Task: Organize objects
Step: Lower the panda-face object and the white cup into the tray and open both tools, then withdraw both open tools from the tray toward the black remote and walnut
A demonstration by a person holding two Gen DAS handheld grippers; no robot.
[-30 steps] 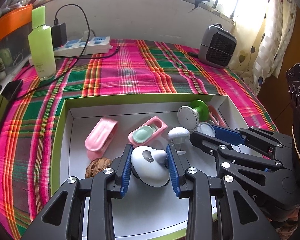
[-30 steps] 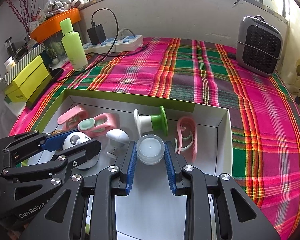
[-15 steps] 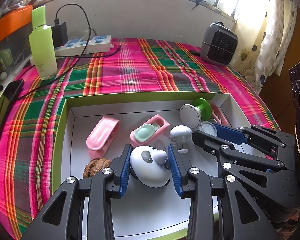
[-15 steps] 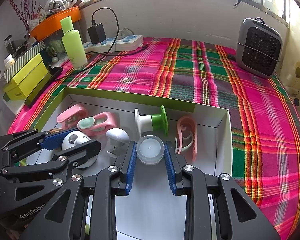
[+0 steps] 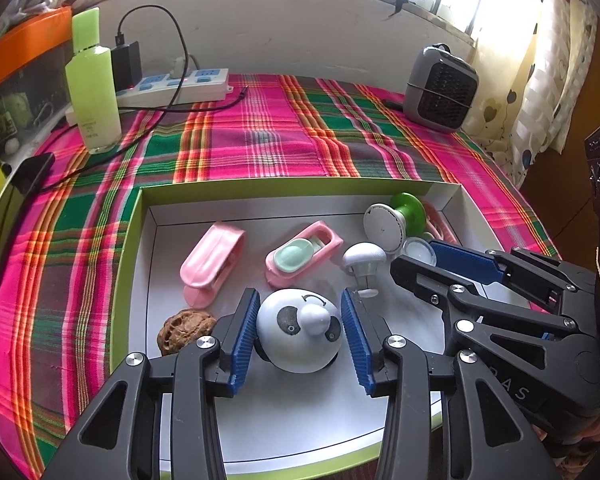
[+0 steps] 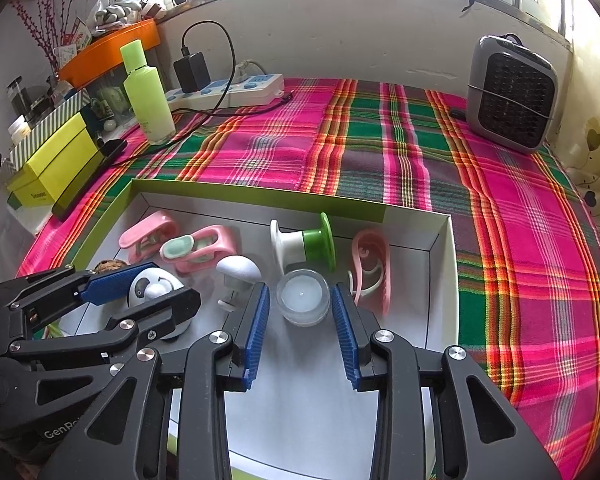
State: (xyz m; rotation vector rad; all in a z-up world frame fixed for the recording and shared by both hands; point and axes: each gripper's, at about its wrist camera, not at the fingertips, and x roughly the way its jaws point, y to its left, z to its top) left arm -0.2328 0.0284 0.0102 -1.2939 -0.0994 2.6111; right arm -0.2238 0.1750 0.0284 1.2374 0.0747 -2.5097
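A green-rimmed white tray (image 5: 260, 185) (image 6: 446, 280) holds small objects. My left gripper (image 5: 299, 328) stands open around a white panda toy (image 5: 298, 334), with a small gap on each side; the toy rests on the tray floor. My right gripper (image 6: 300, 304) stands open around a small clear candle cup (image 6: 302, 296), also with gaps. Also in the tray are a white mushroom knob (image 5: 363, 258), a green-and-white spool (image 6: 304, 242), two pink clips (image 5: 212, 260) (image 5: 302, 254), a pink hook (image 6: 372, 268) and a walnut (image 5: 184, 330).
The tray lies on a pink-green plaid cloth (image 6: 380, 140). At the back stand a green bottle (image 5: 92, 88), a power strip with charger (image 5: 172, 84) and a small grey heater (image 6: 512, 96). A yellow box (image 6: 52, 164) and a dark phone (image 5: 16, 208) lie left.
Both grippers have opened slightly, letting go of the panda toy and the candle cup. Both have drawn back a little.
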